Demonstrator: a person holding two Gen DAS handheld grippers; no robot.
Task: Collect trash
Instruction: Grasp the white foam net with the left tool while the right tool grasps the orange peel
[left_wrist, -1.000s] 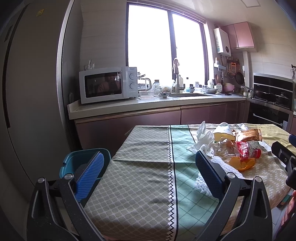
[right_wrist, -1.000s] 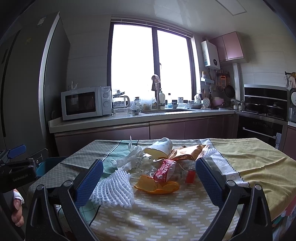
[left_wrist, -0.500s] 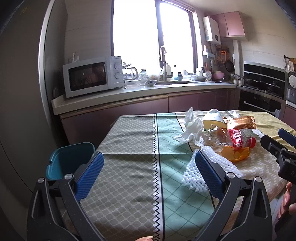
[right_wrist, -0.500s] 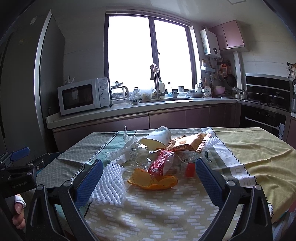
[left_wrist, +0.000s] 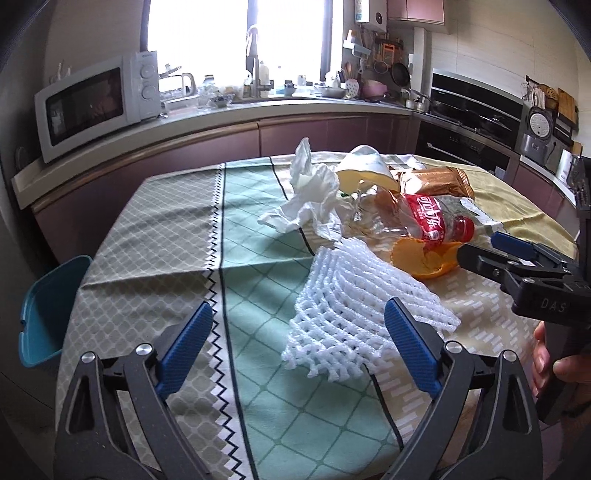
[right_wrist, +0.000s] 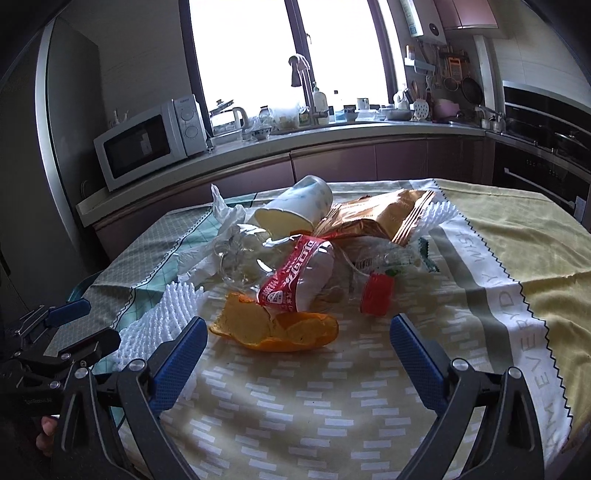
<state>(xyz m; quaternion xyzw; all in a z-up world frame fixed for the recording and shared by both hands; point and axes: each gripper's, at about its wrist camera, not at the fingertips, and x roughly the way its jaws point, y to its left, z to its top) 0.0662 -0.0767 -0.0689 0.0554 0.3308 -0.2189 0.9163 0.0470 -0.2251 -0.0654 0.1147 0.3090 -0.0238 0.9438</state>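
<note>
A trash pile lies on the tablecloth (left_wrist: 177, 236): white foam net (left_wrist: 351, 302), orange peel (right_wrist: 273, 328), crushed bottle with red label (right_wrist: 295, 280) and red cap (right_wrist: 376, 291), tipped paper cup (right_wrist: 295, 210), golden snack bag (right_wrist: 373, 218), crumpled tissue (left_wrist: 310, 199). My left gripper (left_wrist: 297, 314) hovers low over the cloth, jaws closing slightly. The net's near end lies between its tips, close to the right pad, and nothing presses on it. My right gripper (right_wrist: 298, 326) is open, with the orange peel just ahead between its tips, untouched.
A teal bin (left_wrist: 44, 306) stands on the floor off the table's left edge. Behind the table runs a kitchen counter with a microwave (left_wrist: 92, 103) and a sink. An oven (left_wrist: 476, 107) sits at the right. A hand holds each gripper's handle.
Both grippers moved forward and tipped down toward the trash pile. The left one swung right until the foam net came between its tips. The peel now sits between the right tips.
</note>
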